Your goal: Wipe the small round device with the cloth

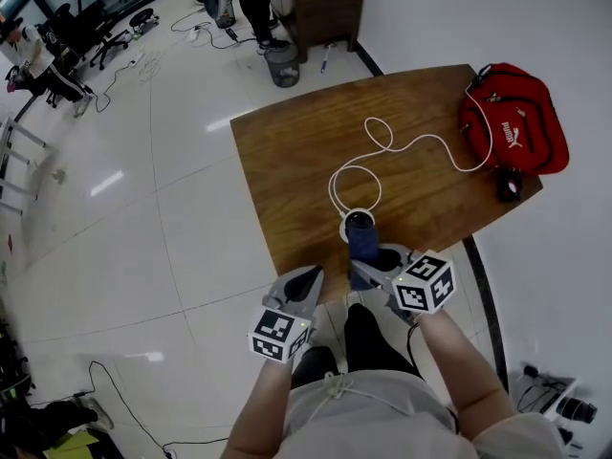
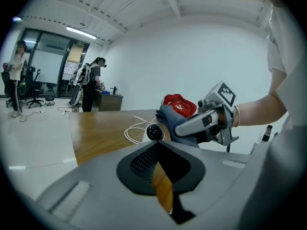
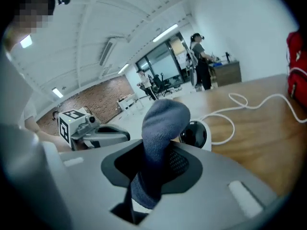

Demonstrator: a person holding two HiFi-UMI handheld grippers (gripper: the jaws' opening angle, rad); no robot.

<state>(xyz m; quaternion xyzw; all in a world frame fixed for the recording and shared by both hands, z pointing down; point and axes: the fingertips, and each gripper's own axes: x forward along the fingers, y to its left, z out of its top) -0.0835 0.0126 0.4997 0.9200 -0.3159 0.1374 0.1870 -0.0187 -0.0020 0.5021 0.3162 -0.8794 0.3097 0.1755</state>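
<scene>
1. Small round device (image 1: 346,224): near the front edge of the wooden bench (image 1: 287,161), between the two grippers' tips in the head view. White rim with a dark glossy face, plain in the right gripper view (image 3: 195,134); seen as a dark ball in the left gripper view (image 2: 154,132).
2. Left gripper (image 1: 308,281): pressed together with nothing pinched, confirmed in its own view (image 2: 159,147). Hovers at the bench's near edge, just left of the device and apart from it, tilted a little downward.
3. Cloth (image 1: 363,239): dark blue-grey, bunched into a thick roll. Covers the device's near side in the head view and sits right against the device in the left gripper view (image 2: 168,119).
4. Right gripper (image 1: 371,262): pinching the cloth, whose free end sticks up and forward past the jaws (image 3: 163,123). Angled down toward the device from just behind it.
5. White cable (image 1: 382,142): runs from the device in loose loops across the middle of the bench to the far right.
6. Red bag (image 1: 516,118): on the bench's far right corner, well apart from the device, with the cable's end reaching its left side.
</scene>
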